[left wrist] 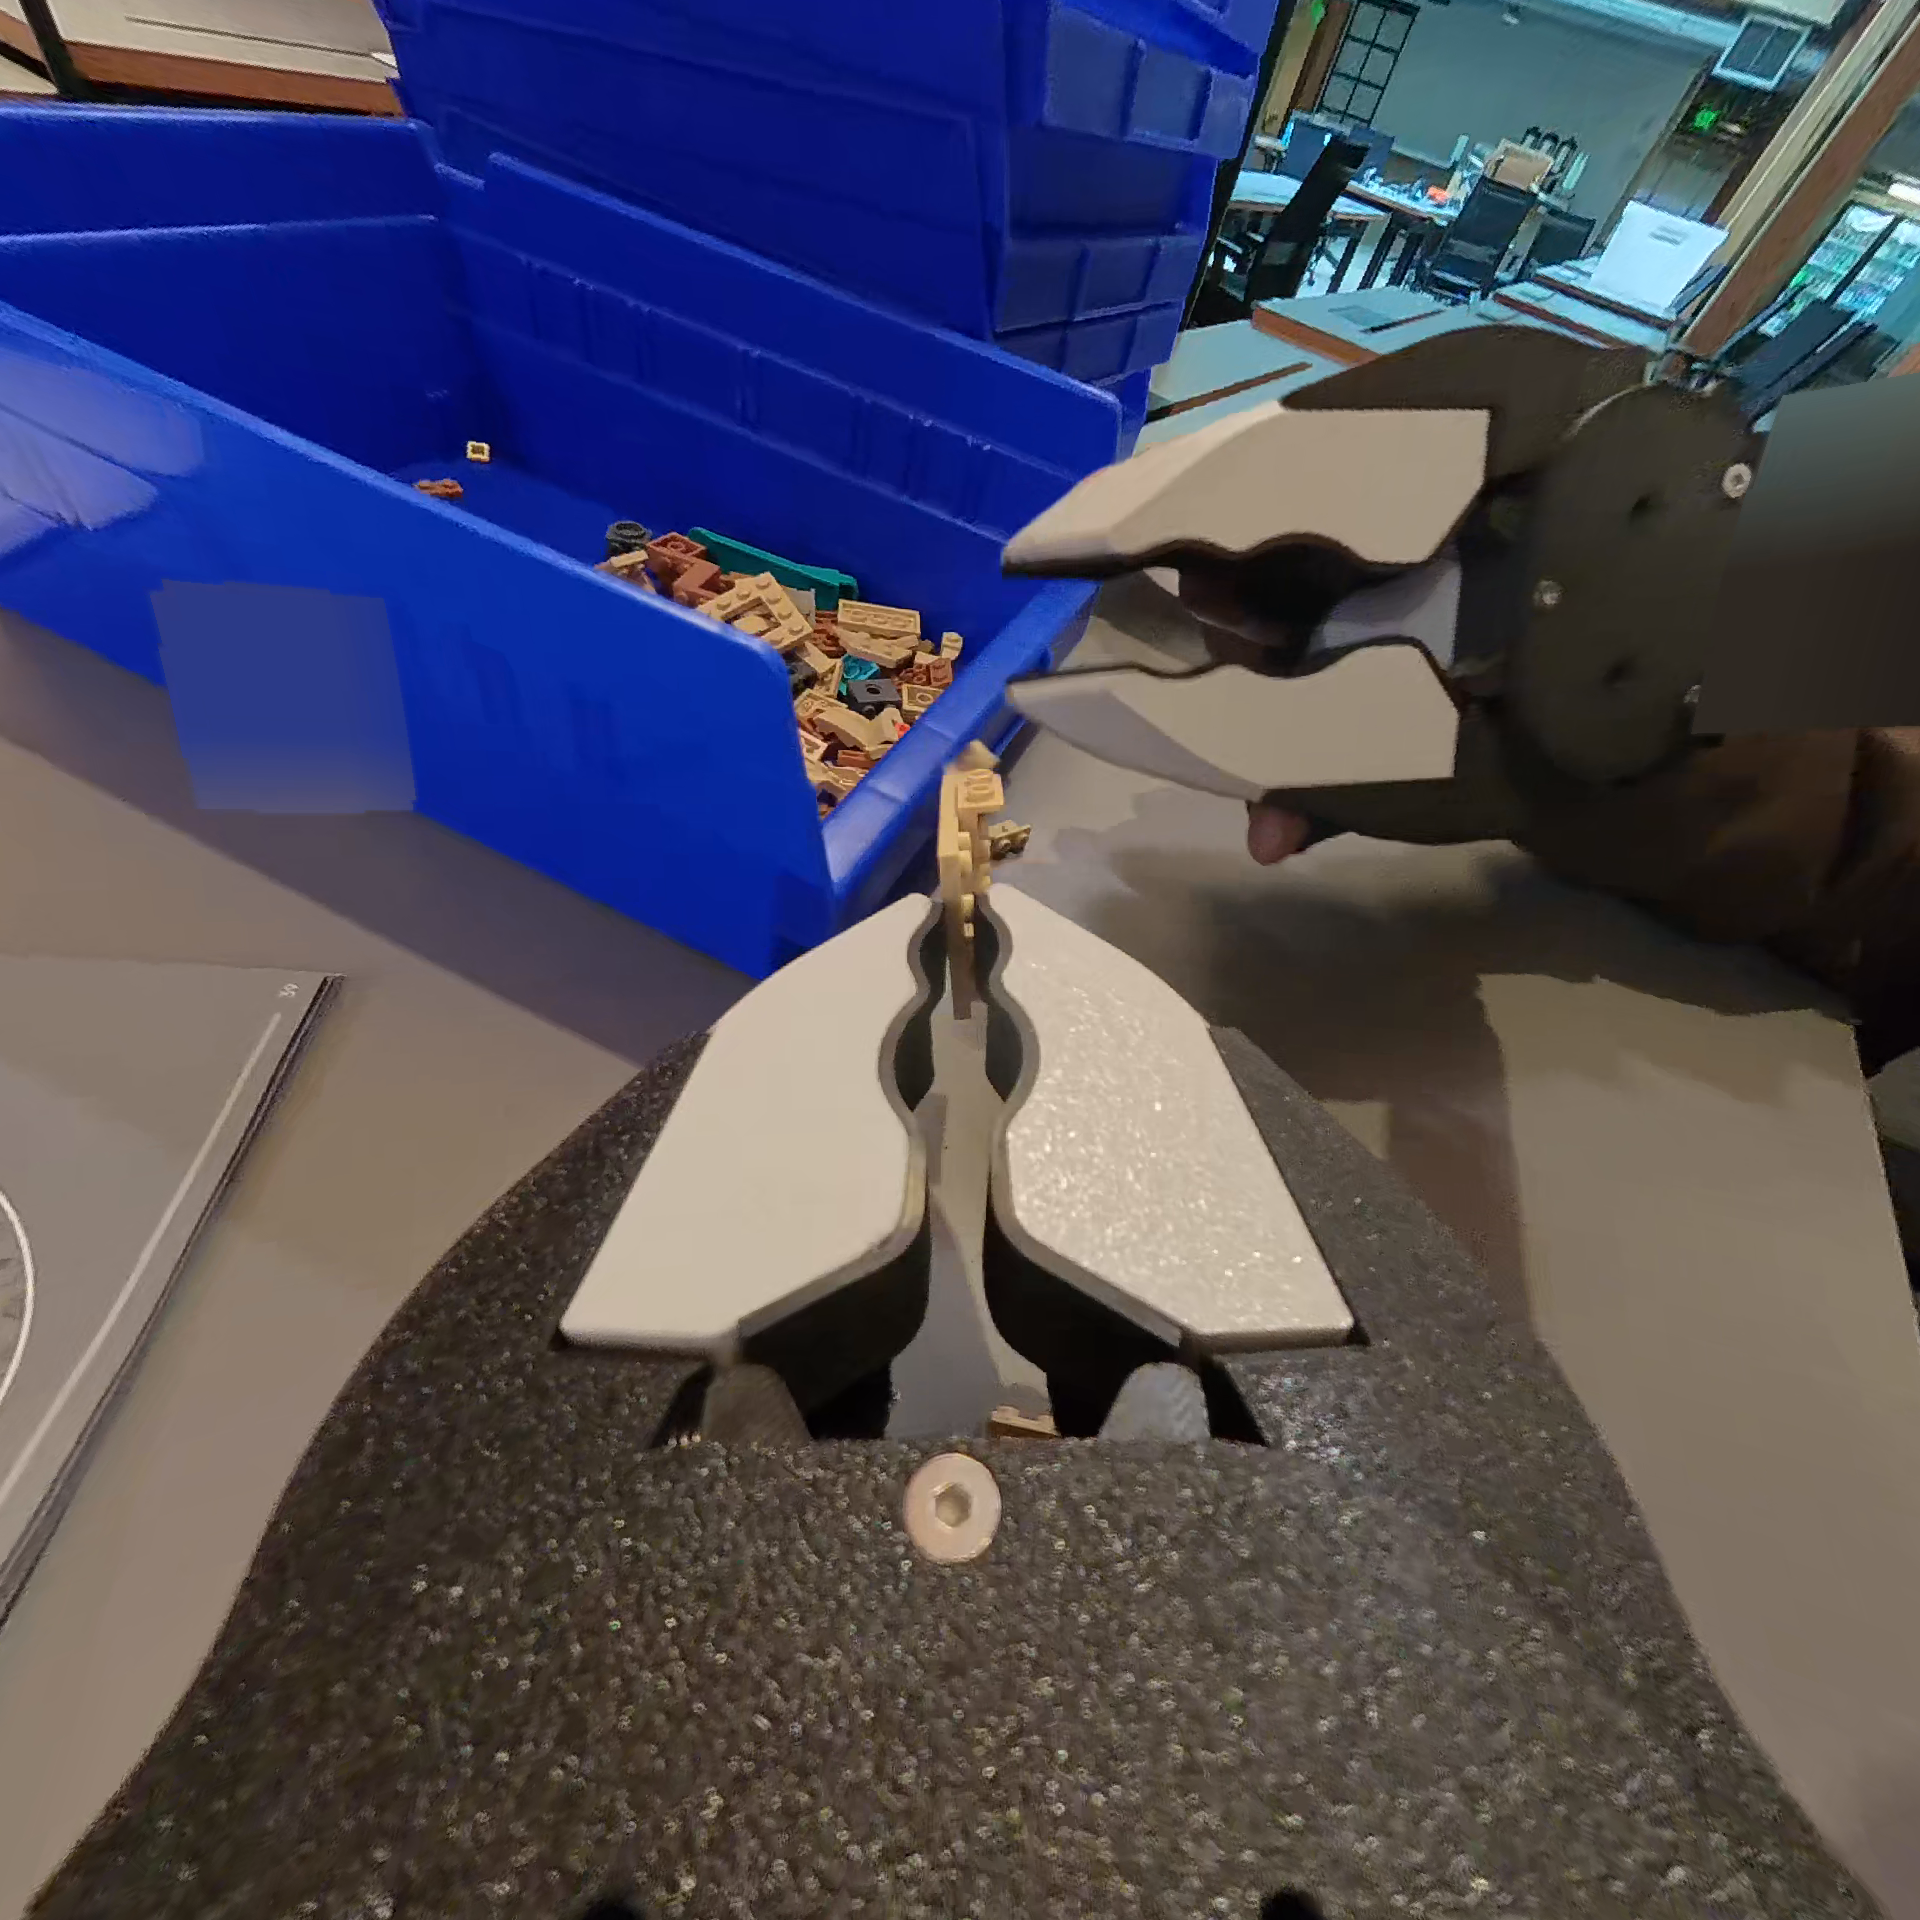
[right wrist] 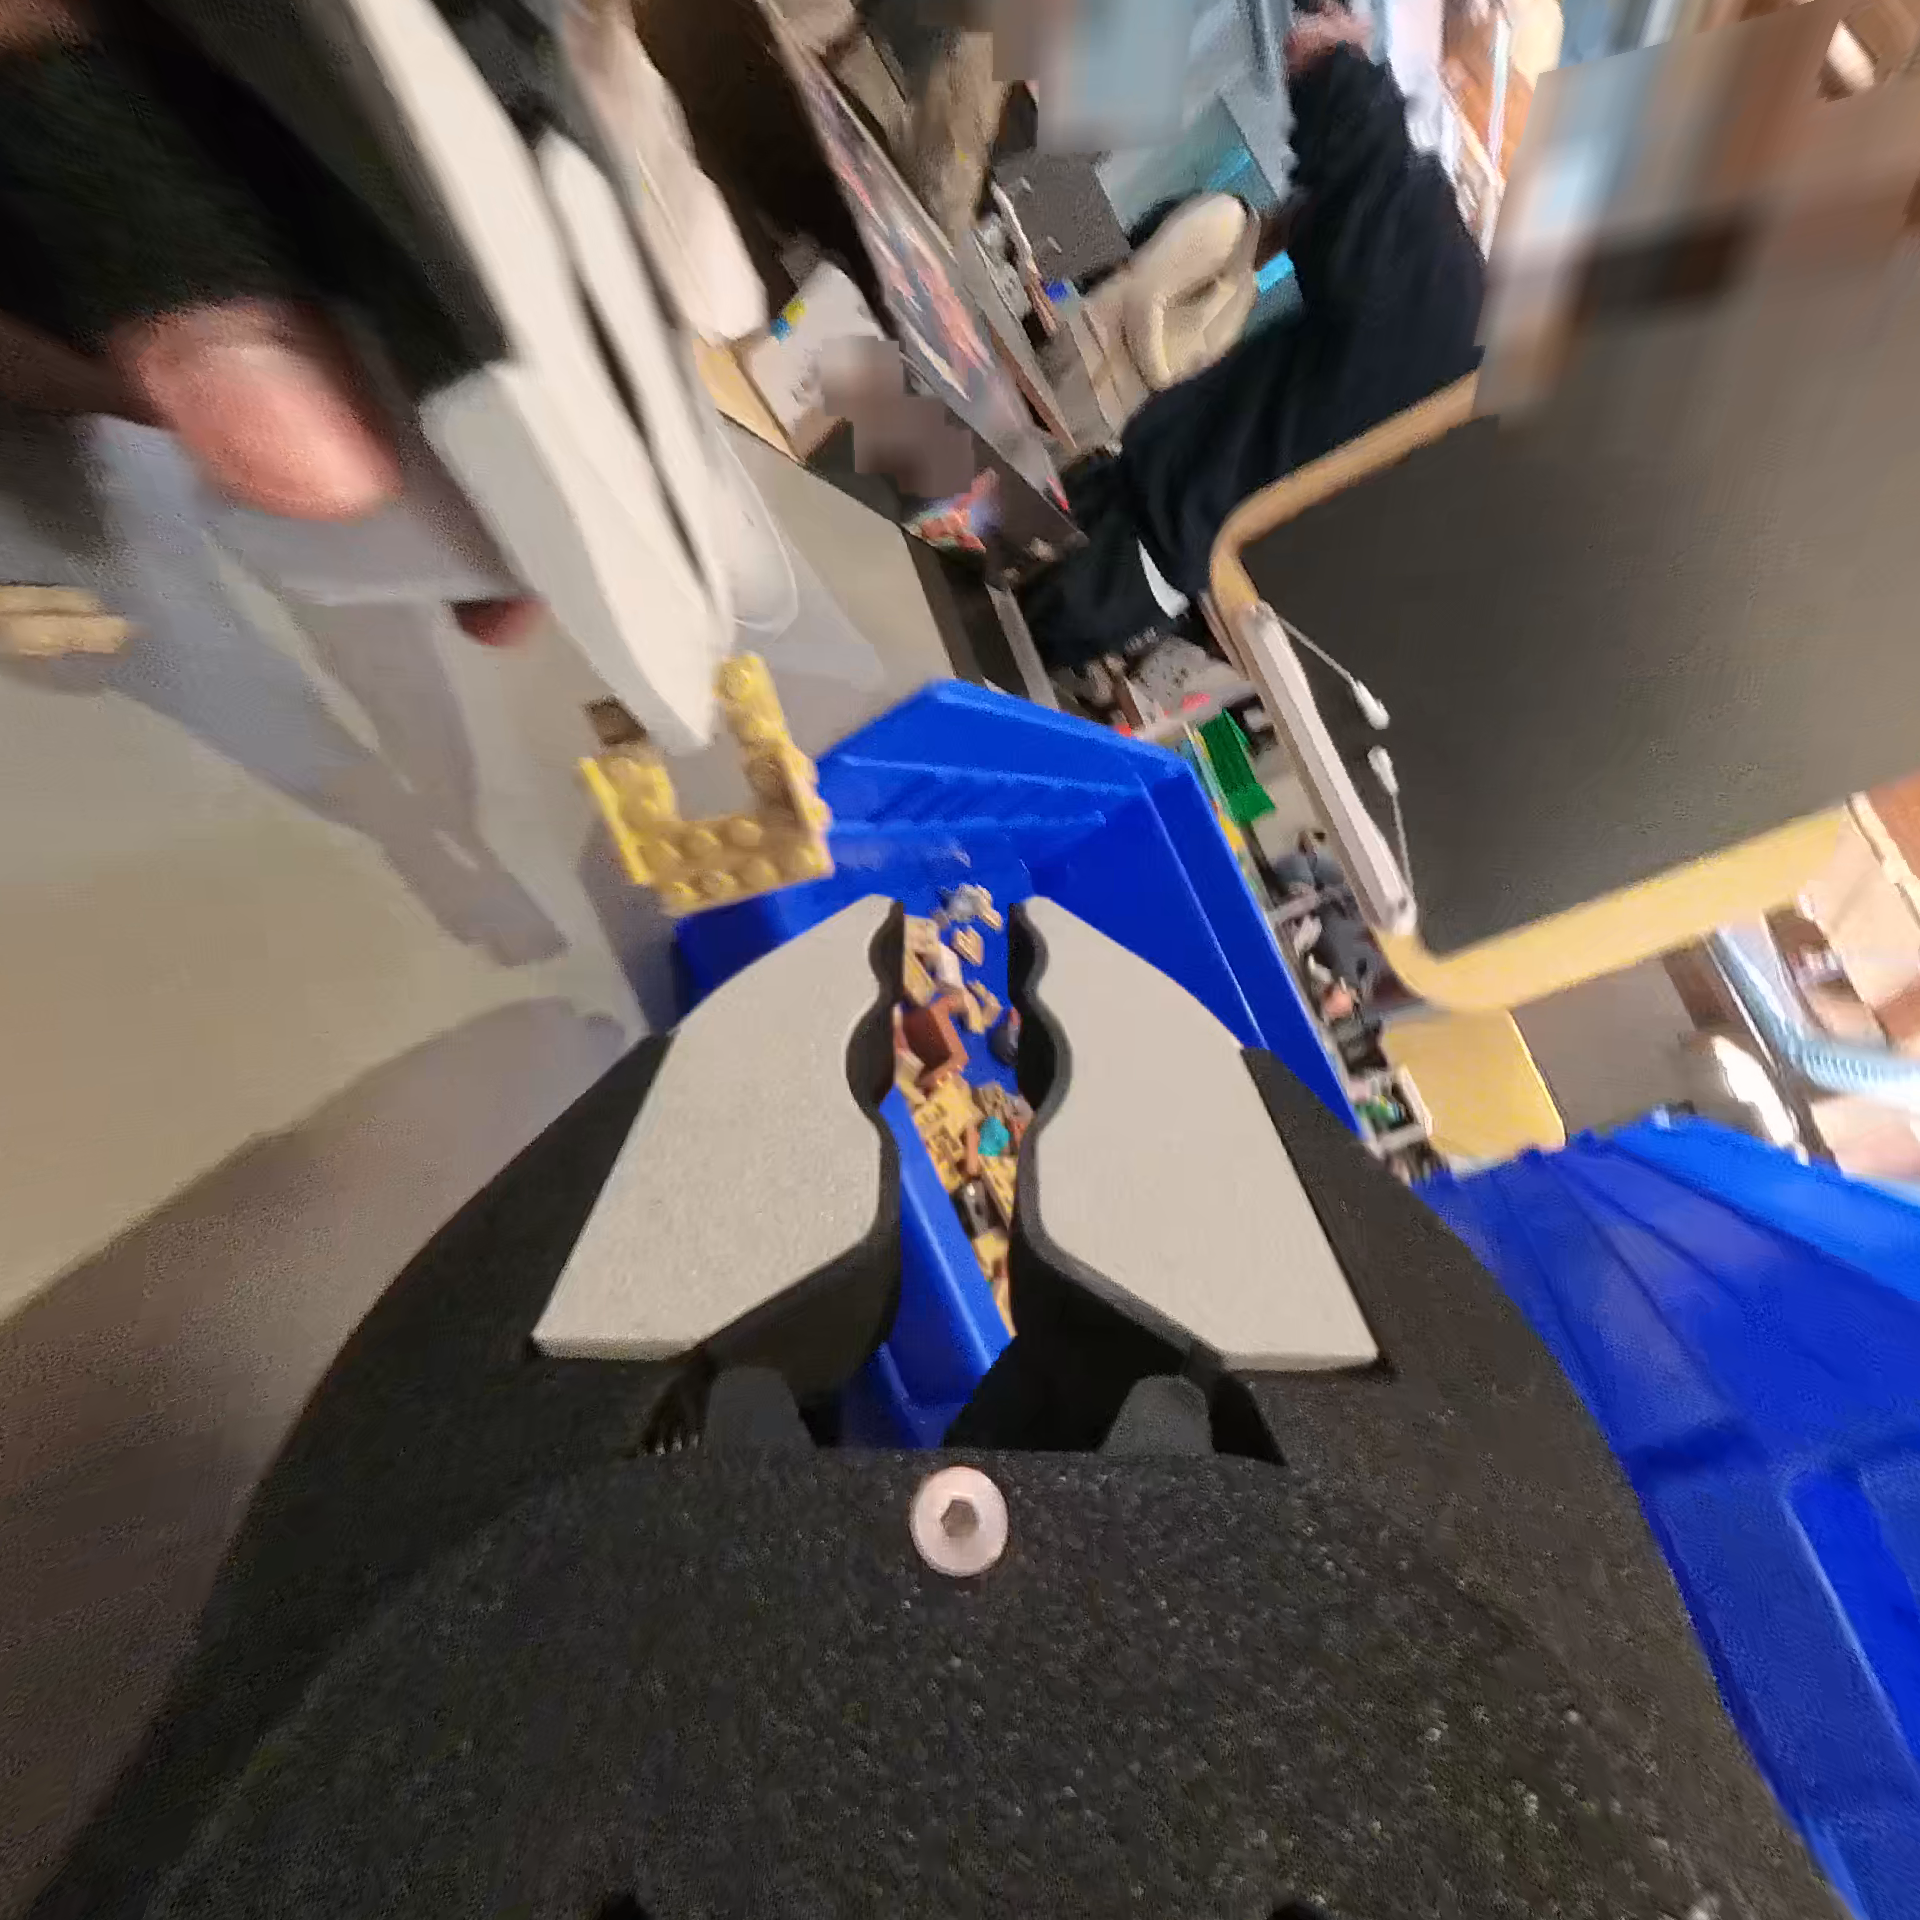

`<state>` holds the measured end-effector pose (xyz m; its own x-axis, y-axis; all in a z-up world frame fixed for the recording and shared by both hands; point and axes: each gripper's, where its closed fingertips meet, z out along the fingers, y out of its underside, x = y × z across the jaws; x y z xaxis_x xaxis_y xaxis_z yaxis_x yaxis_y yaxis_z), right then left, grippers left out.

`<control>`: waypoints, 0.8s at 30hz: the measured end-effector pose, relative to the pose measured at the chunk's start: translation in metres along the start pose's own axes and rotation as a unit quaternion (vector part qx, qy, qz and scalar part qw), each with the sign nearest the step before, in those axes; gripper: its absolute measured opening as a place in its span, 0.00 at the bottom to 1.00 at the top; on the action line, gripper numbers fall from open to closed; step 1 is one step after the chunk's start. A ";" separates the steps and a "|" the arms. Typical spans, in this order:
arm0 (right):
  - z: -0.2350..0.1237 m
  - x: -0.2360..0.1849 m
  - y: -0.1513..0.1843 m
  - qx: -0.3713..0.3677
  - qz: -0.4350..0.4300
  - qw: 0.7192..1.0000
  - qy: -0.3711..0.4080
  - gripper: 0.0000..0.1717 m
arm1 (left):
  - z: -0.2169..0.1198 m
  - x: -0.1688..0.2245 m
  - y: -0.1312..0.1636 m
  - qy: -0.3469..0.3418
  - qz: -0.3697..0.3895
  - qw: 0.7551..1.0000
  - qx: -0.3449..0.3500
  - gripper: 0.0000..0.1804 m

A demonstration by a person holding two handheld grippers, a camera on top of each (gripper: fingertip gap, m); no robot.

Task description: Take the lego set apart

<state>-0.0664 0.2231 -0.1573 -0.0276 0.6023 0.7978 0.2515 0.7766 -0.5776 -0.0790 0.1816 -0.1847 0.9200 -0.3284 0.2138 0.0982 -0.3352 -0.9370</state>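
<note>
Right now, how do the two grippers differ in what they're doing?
The left gripper is shut on a tan brick plate, held on edge; the right gripper is open and holds nothing. The left points at the blue bin; the right reaches in from beside it. Both have grey fingers.

Glossy blue plastic bin, matt grey table, grainy black gripper body.

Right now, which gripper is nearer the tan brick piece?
Left. The left gripper has its jaws clamped on the tan brick piece. The right gripper hangs just above it, jaws apart, not touching.
</note>
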 end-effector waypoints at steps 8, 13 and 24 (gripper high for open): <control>-0.001 -0.033 -0.015 0.017 -0.076 0.996 -0.045 0.06 | 0.004 0.010 0.005 -0.010 0.073 0.997 -0.022 0.02; -0.002 -0.041 -0.011 0.000 -0.056 0.995 -0.089 0.04 | 0.005 0.014 0.011 -0.014 0.139 0.989 -0.044 0.03; -0.004 -0.046 -0.007 -0.003 -0.094 0.992 -0.086 0.02 | 0.007 0.005 0.016 -0.040 0.139 0.988 -0.059 0.03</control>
<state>-0.0632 0.1894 -0.1894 -0.2396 0.4708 0.8490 0.2330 0.8769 -0.4205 -0.0701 0.1806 -0.2005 0.9325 -0.3536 -0.0733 -0.2024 -0.3436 -0.9171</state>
